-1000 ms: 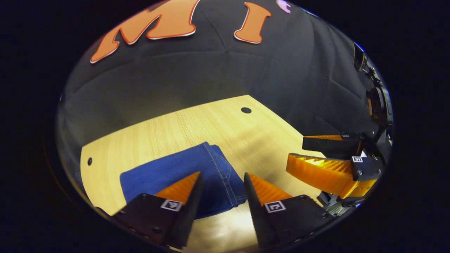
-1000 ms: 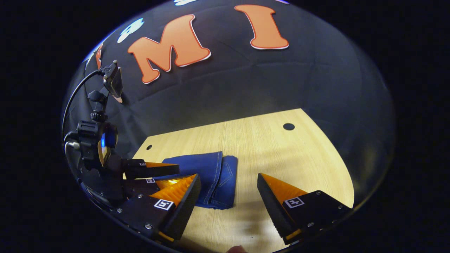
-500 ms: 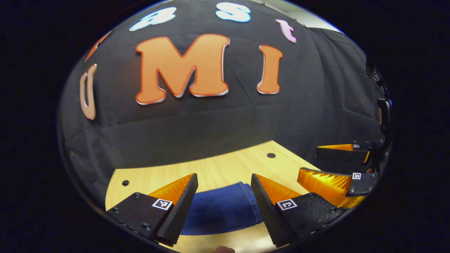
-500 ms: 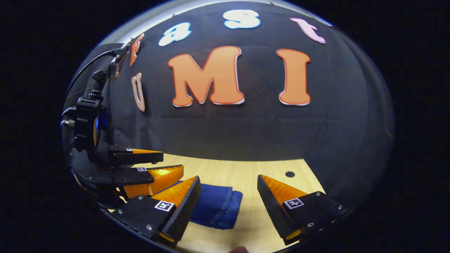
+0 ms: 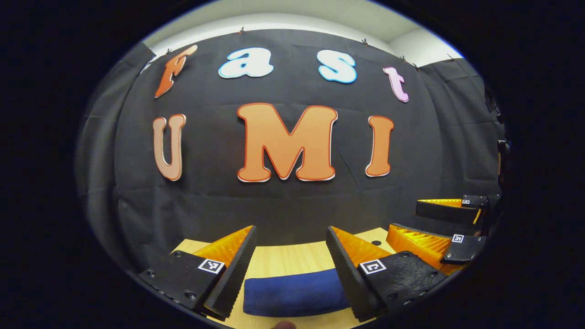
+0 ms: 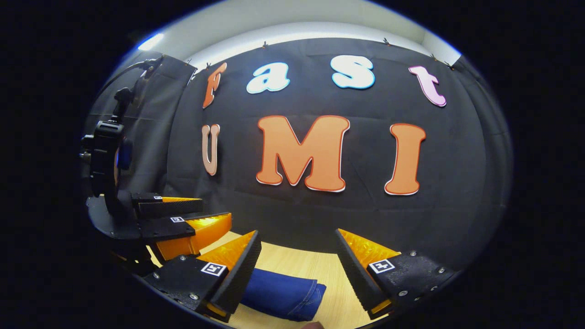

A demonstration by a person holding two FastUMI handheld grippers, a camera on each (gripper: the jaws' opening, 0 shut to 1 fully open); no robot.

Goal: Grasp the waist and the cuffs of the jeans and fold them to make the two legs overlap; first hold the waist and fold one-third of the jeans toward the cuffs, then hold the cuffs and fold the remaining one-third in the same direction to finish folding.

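Observation:
The blue jeans (image 5: 295, 297) lie folded into a compact bundle on the wooden table (image 5: 283, 260), low in the left gripper view between my fingers. My left gripper (image 5: 290, 246) is open, raised above the bundle, holding nothing. In the right gripper view the folded jeans (image 6: 285, 297) sit at the lower left, partly behind my left finger. My right gripper (image 6: 297, 249) is open and empty, lifted off the table. The left gripper (image 6: 183, 219) appears at the left of the right gripper view; the right gripper (image 5: 438, 224) appears at the right of the left gripper view.
The black cloth wall stands just behind the table's far edge. A small dark hole (image 5: 376, 242) marks the tabletop near its back right. A camera mount (image 6: 107, 155) rides on the left gripper. A fingertip (image 6: 313, 325) peeks at the bottom edge.
Both grippers have risen and tilted up away from the table. The jeans slid toward the bottom of both views while the wall took over. Both stayed open and empty.

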